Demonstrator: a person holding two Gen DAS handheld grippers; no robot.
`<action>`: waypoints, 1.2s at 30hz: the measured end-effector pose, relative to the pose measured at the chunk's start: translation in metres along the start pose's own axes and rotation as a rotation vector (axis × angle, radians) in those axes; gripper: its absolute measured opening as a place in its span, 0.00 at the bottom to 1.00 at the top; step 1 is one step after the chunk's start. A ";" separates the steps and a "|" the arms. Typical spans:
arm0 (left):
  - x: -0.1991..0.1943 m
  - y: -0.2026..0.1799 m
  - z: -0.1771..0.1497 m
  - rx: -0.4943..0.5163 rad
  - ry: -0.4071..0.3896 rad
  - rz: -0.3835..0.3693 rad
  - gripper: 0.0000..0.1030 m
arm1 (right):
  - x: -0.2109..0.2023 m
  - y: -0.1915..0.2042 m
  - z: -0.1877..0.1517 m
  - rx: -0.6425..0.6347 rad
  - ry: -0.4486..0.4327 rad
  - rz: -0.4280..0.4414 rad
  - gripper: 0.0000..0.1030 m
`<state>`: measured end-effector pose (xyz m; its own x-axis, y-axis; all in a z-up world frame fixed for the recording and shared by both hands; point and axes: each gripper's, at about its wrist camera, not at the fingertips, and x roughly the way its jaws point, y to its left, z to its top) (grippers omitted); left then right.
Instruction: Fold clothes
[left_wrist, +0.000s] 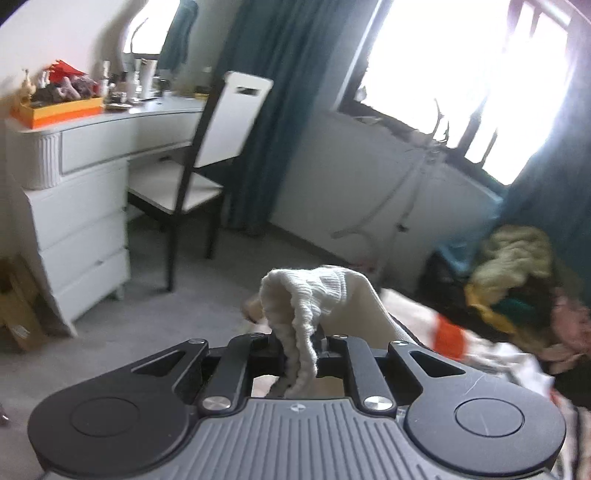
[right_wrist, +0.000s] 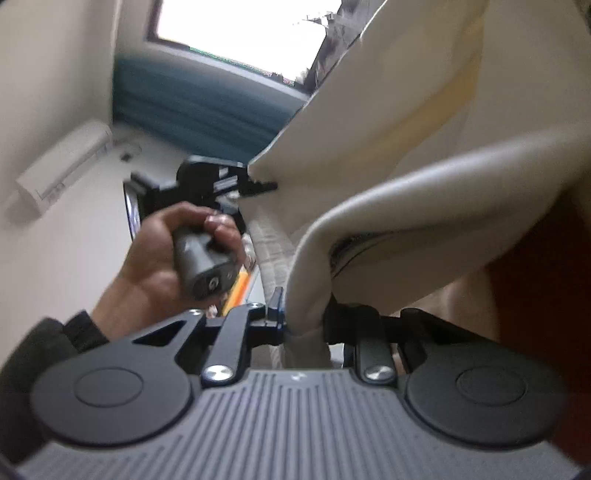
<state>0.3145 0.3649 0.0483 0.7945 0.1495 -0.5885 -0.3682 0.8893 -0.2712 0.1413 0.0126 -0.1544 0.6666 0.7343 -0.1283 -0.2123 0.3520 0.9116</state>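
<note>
Cream ribbed-hem garment (right_wrist: 406, 155) strung between two closed grippers.
Left gripper (left_wrist: 301, 341) pinches the knit hem; right gripper (right_wrist: 304, 321) clamps smooth fabric; cloth spans from upper left to lower centre of the right view.

The cream garment (left_wrist: 314, 291) has a ribbed knit cuff, soft and matt, while its body (right_wrist: 406, 122) looks like smooth, dense cloth. Both grippers, left (left_wrist: 299, 343) and right (right_wrist: 303, 321), are matt black plastic with bright metal screw heads, behind a ridged grey casing (rubbery-looking). The white bench (left_wrist: 92, 147) is smooth and painted, faintly satin. The curtain (left_wrist: 255, 110) is heavy teal cloth. The floor (left_wrist: 207, 288) appears matt grey.
</note>
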 end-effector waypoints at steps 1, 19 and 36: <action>0.015 0.006 0.001 -0.001 0.022 0.010 0.12 | 0.005 -0.001 -0.002 -0.003 0.030 -0.016 0.22; -0.023 0.008 -0.054 0.162 0.021 0.010 0.74 | -0.058 0.052 0.003 -0.380 0.220 -0.109 0.83; -0.275 -0.176 -0.195 0.318 -0.223 -0.234 0.89 | -0.311 0.084 0.130 -0.829 -0.394 -0.416 0.82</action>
<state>0.0669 0.0830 0.1090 0.9361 -0.0133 -0.3514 -0.0272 0.9936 -0.1100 0.0087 -0.2619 0.0123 0.9577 0.2697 -0.1002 -0.2390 0.9396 0.2451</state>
